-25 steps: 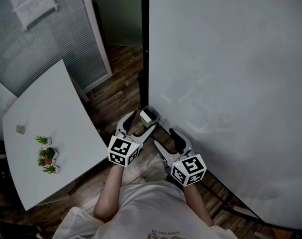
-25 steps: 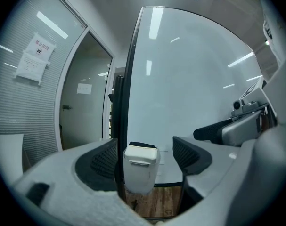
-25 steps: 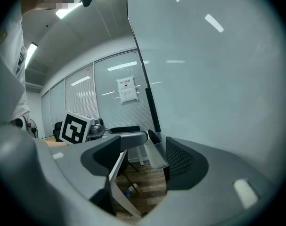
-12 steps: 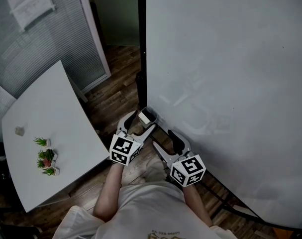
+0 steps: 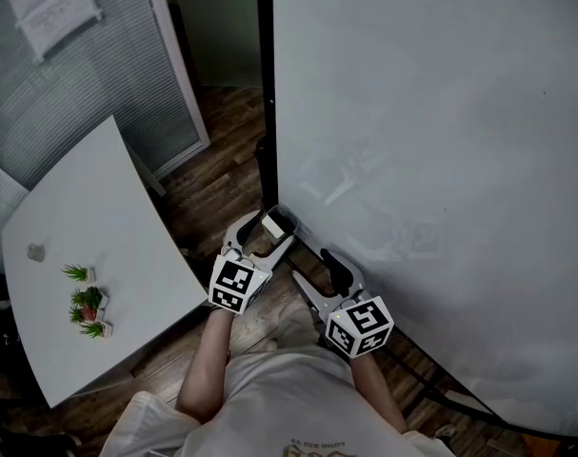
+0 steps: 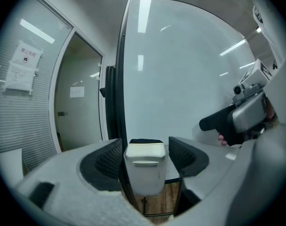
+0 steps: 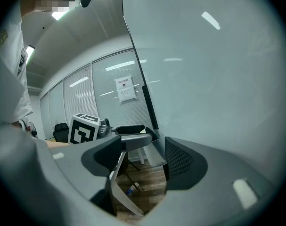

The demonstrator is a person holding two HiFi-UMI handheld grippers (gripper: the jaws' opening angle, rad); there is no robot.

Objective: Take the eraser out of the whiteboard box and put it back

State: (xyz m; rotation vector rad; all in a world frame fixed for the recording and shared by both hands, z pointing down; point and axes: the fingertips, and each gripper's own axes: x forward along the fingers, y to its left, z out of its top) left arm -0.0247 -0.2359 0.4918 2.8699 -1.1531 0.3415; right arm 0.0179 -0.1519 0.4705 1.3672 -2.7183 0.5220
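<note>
- Head view: finding one eraser (image 5: 277,223) at the lower left corner of the whiteboard (image 5: 431,160), between the jaws of the left gripper (image 5: 269,234).
- Comparing with a second ago: the eraser keeping the same spot against the board's edge, the left jaws having just been closing around it, and the right gripper (image 5: 314,267) hanging where it was, just beside the left one.
- Counting two grippers, two marker cubes, one tabletop (image 5: 108,217) well to the left, three small plants (image 5: 89,298) on it and one small grey lump (image 5: 36,251) too tiny to identify.
- Left gripper view: looking straight at the pale eraser (image 6: 144,173) with its dark felt facing away, both pads standing just beside its sides with thin slivers of gap, so not yet pinching.
- Seeing wooden floor below the eraser, with whatever carries it from underneath being hidden.
- Right gripper view: showing jaws spread wide with nothing between them, only floor and the left gripper's cube (image 7: 84,128) beyond, with the eraser hard to make out from here.
</note>
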